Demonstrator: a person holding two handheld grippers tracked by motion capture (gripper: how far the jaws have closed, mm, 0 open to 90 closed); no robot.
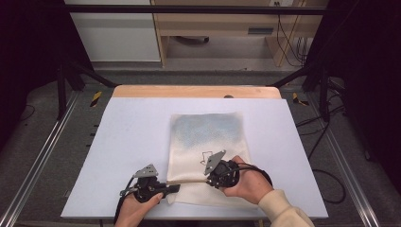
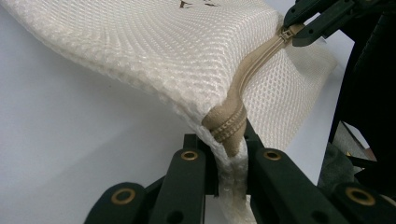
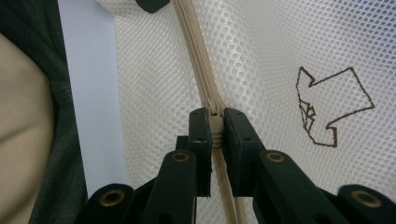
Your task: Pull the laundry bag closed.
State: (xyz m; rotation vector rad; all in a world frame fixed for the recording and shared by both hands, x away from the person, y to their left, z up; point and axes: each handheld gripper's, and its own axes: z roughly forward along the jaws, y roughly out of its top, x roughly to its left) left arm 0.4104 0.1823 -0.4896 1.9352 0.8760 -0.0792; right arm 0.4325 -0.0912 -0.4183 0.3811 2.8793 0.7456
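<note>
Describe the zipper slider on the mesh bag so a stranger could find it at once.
On the white table lies a cream mesh bag. Along its near edge runs a beige zipper. The slider is the small beige piece pinched in the right tool, beside the brown outline drawing.

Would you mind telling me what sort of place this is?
Probably a lab recording station: a white table inside a black metal frame, cables trailing on the floor, and wooden furniture behind.
</note>
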